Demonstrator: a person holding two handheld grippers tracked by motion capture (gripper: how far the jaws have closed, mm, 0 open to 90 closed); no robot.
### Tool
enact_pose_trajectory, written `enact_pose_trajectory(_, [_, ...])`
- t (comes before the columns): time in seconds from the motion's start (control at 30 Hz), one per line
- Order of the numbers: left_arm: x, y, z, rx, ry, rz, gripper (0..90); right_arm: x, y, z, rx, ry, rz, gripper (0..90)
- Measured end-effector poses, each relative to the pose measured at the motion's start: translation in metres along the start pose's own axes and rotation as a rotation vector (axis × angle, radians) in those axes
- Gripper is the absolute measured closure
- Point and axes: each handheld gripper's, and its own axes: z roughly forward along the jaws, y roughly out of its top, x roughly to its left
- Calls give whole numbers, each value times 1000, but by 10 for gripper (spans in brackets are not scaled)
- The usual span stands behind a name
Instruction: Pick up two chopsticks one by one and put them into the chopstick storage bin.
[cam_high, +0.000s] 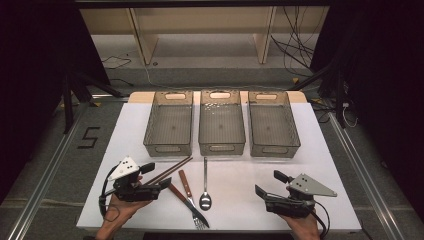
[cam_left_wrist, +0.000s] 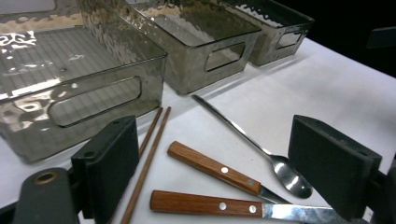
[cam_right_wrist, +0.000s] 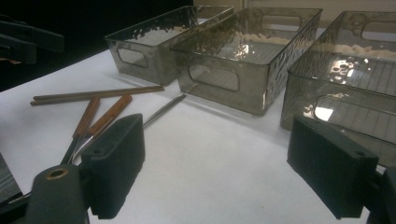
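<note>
On the white table (cam_high: 240, 165), just in front of three empty smoked-plastic bins (cam_high: 221, 129), lies a small cluster of cutlery: a pair of brown chopsticks (cam_high: 167, 171), a wooden-handled knife (cam_high: 177, 194), a wooden-handled fork (cam_high: 189, 192) and a steel spoon (cam_high: 205, 185). The left tongs (cam_high: 156, 176) rest nearest, spread wide with nothing between the jaws, beside the chopsticks; the right tongs (cam_high: 266, 184) lie well apart on the bare table, also spread and empty.

All of these pieces look light and rigid, but they lie flat and thin — hard to get under. The chopsticks are likely to roll and to part from each other, so pinching both together near mid-length seems best. The spoon's polished stem will probably be slippery; its neck near the bowl gives more purchase. The wooden handles, thicker and less slick, look the surest hold — mid-handle, by the rivets.
</note>
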Motion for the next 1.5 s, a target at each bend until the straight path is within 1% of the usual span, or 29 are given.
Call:
enact_pose_trajectory(0.13, [3, 5, -2, 44, 14, 13, 161, 0, 0, 1, 3, 1, 0, 199])
enact_pose_trajectory(0.17, [4, 6, -2, 50, 19, 11, 160, 0, 0, 1, 4, 2, -1, 199])
enact_pose_trajectory(0.23, [5, 9, -3, 81, 27, 28, 161, 0, 0, 1, 6, 3, -1, 199])
enact_pose_trajectory(0.33, [8, 17, -4, 132, 35, 43, 161, 0, 0, 1, 10, 7, 1, 199])
enact_pose_trajectory(0.4, [12, 23, -5, 177, 40, 63, 164, 0, -1, 1, 11, 10, 1, 199])
enact_pose_trajectory(0.53, [18, 32, -3, 296, 59, 133, 165, 2, -1, 3, 19, 19, -3, 199])
enact_pose_trajectory(0.57, [19, 33, -2, 318, 69, 140, 165, 2, -1, 3, 19, 19, -3, 199])
enact_pose_trajectory(0.67, [27, 37, 2, 393, 76, 153, 176, 2, -1, 3, 24, 21, -5, 199])
enact_pose_trajectory(0.73, [33, 38, 5, 445, 76, 147, 191, 3, -1, 4, 29, 26, -5, 199])
enact_pose_trajectory(0.77, [36, 38, 7, 479, 83, 151, 194, 3, -1, 4, 30, 28, -6, 199])
enact_pose_trajectory(0.83, [39, 37, 14, 537, 118, 175, 205, 3, -1, 4, 33, 31, -7, 199])
enact_pose_trajectory(0.87, [41, 36, 16, 562, 122, 185, 205, 3, -1, 4, 33, 31, -7, 199])
enact_pose_trajectory(0.97, [48, 34, 23, 584, 101, 166, 223, 3, -1, 4, 36, 33, -10, 199])
enact_pose_trajectory(1.03, [51, 33, 27, 606, 109, 168, 247, 3, -1, 4, 36, 35, -11, 199])
enact_pose_trajectory(1.1, [55, 33, 31, 630, 113, 175, 253, 3, -1, 4, 36, 35, -11, 199])
enact_pose_trajectory(1.3, [61, 31, 36, 656, 126, 172, 287, 3, -1, 5, 37, 36, -11, 199])
enact_pose_trajectory(1.33, [62, 28, 37, 675, 127, 176, 291, 4, -1, 5, 36, 37, -12, 199])
enact_pose_trajectory(1.37, [62, 28, 37, 675, 127, 176, 297, 4, -1, 5, 35, 38, -12, 199])
enact_pose_trajectory(1.43, [63, 26, 38, 691, 130, 181, 303, 4, -1, 5, 35, 39, -13, 199])
enact_pose_trajectory(1.5, [65, 24, 38, 699, 131, 174, 315, 4, -1, 5, 37, 40, -12, 200])
